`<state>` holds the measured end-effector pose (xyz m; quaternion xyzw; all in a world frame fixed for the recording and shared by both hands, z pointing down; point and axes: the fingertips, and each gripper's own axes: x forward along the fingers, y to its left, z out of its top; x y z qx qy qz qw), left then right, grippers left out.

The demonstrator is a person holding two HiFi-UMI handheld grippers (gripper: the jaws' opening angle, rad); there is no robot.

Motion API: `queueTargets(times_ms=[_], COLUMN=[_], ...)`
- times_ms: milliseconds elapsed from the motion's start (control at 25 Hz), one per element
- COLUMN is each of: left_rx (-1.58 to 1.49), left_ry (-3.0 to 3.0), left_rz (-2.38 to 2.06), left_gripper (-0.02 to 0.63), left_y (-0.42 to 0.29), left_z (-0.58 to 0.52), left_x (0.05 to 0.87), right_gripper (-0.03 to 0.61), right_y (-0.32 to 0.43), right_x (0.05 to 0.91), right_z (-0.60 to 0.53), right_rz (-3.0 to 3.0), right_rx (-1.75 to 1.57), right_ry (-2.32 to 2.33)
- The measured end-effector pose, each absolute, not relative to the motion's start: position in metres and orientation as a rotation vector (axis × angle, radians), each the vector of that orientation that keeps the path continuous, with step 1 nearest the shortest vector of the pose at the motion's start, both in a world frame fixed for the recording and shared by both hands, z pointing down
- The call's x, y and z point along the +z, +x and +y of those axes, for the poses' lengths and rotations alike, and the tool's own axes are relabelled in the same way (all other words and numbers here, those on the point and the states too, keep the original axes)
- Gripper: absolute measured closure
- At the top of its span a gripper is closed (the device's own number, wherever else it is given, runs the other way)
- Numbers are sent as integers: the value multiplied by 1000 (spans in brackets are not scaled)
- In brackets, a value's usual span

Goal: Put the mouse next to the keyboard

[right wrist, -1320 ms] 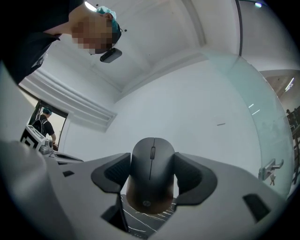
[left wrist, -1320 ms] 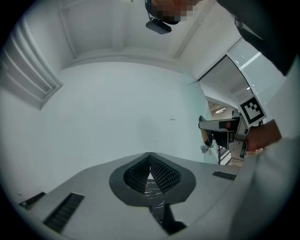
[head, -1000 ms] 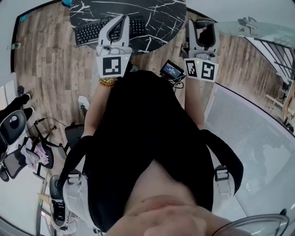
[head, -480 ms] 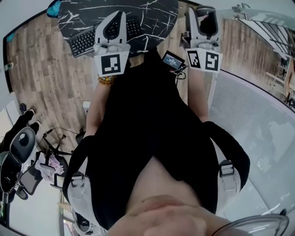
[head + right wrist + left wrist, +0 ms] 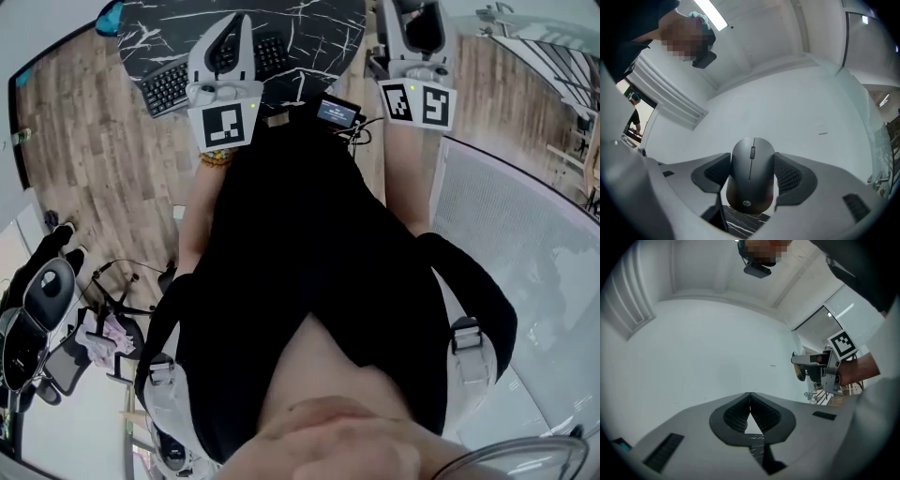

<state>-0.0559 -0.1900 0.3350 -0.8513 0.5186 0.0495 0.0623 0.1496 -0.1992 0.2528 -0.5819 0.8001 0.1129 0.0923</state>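
A dark grey mouse [image 5: 751,174] sits between the ribbed pads of my right gripper [image 5: 751,171], which is shut on it and points up at a white ceiling. In the head view that right gripper [image 5: 419,21] is at the top right with the mouse [image 5: 424,30] dark inside it, beside the black marble table [image 5: 314,26]. The black keyboard [image 5: 169,84] lies on the table's left part. My left gripper [image 5: 236,28] hangs over the keyboard. Its jaws are shut with nothing between them, the left gripper [image 5: 750,395] also tilted up at a white wall.
A small device with a lit screen [image 5: 337,113] hangs on the person's chest. An office chair [image 5: 37,305] and cables stand on the wooden floor [image 5: 103,178] at the left. A white panel and a glass edge [image 5: 525,244] run along the right. A blue object [image 5: 110,15] lies at the table's far left.
Both grippers have risen in the head view toward the table, and the right one is now partly cut off at the top. The mouse stays in the right gripper.
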Motion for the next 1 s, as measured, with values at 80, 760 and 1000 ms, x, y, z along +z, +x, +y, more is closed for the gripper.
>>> queueTargets(times_ms=[80,760,1000], left_rx=[135,104,92], left_ry=[-2572,-2560,-2547], left_rz=[1568,1574,1599], left_gripper=[600,600,600], left_y=[-55,-45,-49], left_z=[-192,-196,-197], left_x=[338,346,350], right_gripper=[285,285,286], right_y=[151,163,162], right_x=[253,268,279], right_z=[-200,-209,-217], right_rz=[2377,2392,2410], right_rx=[337,301,267], right_ry=[-1724,-1727,-1720])
